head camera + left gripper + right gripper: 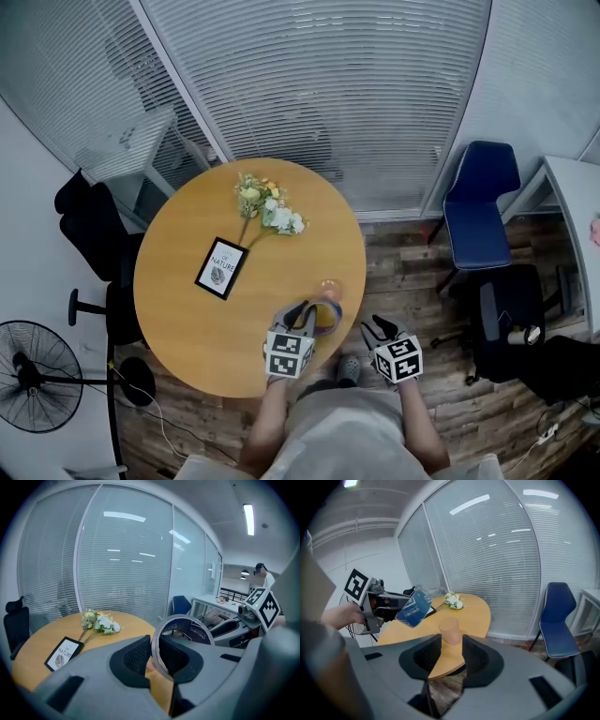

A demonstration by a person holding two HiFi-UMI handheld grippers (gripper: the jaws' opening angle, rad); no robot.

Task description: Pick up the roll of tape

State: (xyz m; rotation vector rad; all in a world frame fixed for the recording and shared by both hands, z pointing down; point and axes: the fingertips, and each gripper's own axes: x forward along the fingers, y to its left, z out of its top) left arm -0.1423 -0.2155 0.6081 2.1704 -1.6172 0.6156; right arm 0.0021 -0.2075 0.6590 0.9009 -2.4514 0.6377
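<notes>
We've got the roll of tape [193,633] pinched in our left gripper [155,651], off the table [187,309]. Our right gripper [451,654] gapes, empty.

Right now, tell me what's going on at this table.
A person works a pair of tongs in each hand at the round wooden table. The left tongs are shut on the roll of tape, holding it tilted, clear of the tabletop. The right tongs hang open and empty near the table's edge. A framed card and flowers lie farther back.
</notes>
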